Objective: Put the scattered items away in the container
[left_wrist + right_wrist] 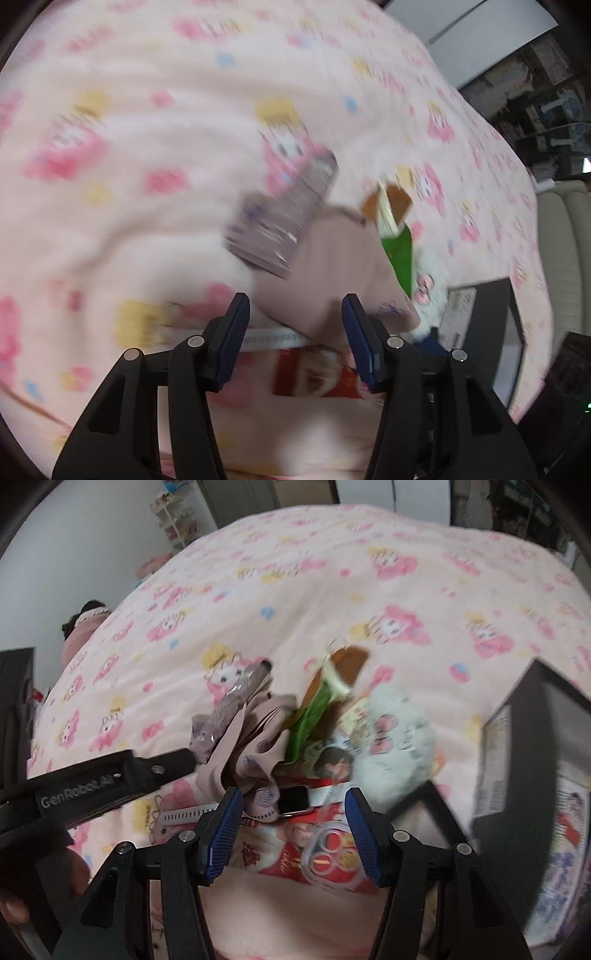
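Scattered on a pink patterned bed [295,590]: beige cloth pouch [251,746], smartwatch [293,800], fluffy white plush [399,738], red packet [295,853]. Black box container [517,746] just right of the pile. Left tool [295,332] spread wide, empty. Right tool [293,830] likewise spread, empty. Pouch probably soft, light; best pinched at a bunched fold.

I see a soft pink fleece blanket printed with pink and yellow cartoon figures [295,590] filling most of both views. Past the blanket's far left edge stands a white wire shelf rack with small coloured things [173,520] against a pale wall, and a pink plush with a dark top [83,627] lies at the blanket's left edge. Off its right edge I make out cream padded upholstery [561,251].
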{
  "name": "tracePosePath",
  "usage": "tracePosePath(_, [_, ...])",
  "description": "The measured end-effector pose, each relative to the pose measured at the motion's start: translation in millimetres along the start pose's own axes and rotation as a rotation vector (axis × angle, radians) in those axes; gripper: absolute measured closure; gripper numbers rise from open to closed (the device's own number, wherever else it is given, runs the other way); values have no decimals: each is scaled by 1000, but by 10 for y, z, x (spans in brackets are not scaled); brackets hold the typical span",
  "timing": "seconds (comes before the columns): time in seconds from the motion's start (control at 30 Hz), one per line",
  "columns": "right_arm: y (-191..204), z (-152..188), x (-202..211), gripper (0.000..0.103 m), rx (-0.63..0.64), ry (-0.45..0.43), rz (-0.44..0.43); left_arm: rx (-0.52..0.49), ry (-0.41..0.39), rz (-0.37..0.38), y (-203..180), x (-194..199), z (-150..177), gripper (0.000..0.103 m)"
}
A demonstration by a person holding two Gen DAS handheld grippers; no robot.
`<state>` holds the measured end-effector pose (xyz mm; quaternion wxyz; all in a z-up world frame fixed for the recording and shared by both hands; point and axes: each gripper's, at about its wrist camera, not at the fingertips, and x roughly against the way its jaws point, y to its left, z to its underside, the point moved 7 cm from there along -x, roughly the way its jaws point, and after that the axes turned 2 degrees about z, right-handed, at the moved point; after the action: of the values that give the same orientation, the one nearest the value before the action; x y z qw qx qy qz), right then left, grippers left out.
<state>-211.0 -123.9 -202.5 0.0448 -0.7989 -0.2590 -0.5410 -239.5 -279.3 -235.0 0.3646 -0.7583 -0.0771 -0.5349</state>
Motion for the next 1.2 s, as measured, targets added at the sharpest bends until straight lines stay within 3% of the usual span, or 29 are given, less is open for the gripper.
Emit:
tracePosePath(0.03, [-6, 1, -56, 48, -7, 8, -9, 12, 41, 30, -22, -102, 13, 49])
tracePosePath(0.1, [-30, -6, -178, 50, -24, 28, -22, 9, 65, 15, -46, -209, 10, 49])
tracePosePath(0.17, [-36, -23, -283, 67, -25, 42, -42, -13, 63, -4, -88, -250, 11, 51])
tracePosePath(0.23, [6, -8, -337, 84, -29, 67, -96, -48, 76, -22, -152, -287, 52, 68])
tracePosePath(0.3, [71, 33, -319, 94, -8, 71, -114, -92, 85, -9, -241, -277, 108, 88])
tracePosePath(0.4, [114, 89, -193, 97, 15, 29, -111, -123, 75, 10, -295, -225, 179, 98])
tracePosePath(0.57, [77, 191, 133, 99, 15, -54, -48, -186, 68, 104, -470, -112, 340, 99])
tracePosePath(0.73, [42, 273, 322, 99, -43, -63, -68, -264, -21, 12, -540, 60, 391, 99])
tracePosePath(0.83, [11, 242, 410, 99, -60, -76, -57, -186, -40, 26, -421, 156, 338, 94])
tracePosePath(0.93, [13, 204, 367, 95, -67, -58, -91, -47, -64, 82, -236, 269, 273, 73])
tracePosePath(1.07, [25, 135, 101, 80, -64, -12, -80, 47, -100, 86, -95, 284, 179, 72])
tracePosePath(1.13, [35, 101, -82, 71, -59, 14, -57, 54, -71, 80, -69, 152, 145, 72])
tracePosePath(1.2, [29, 78, -245, 70, -71, 30, -37, 58, -36, 71, -67, 2, 112, 71])
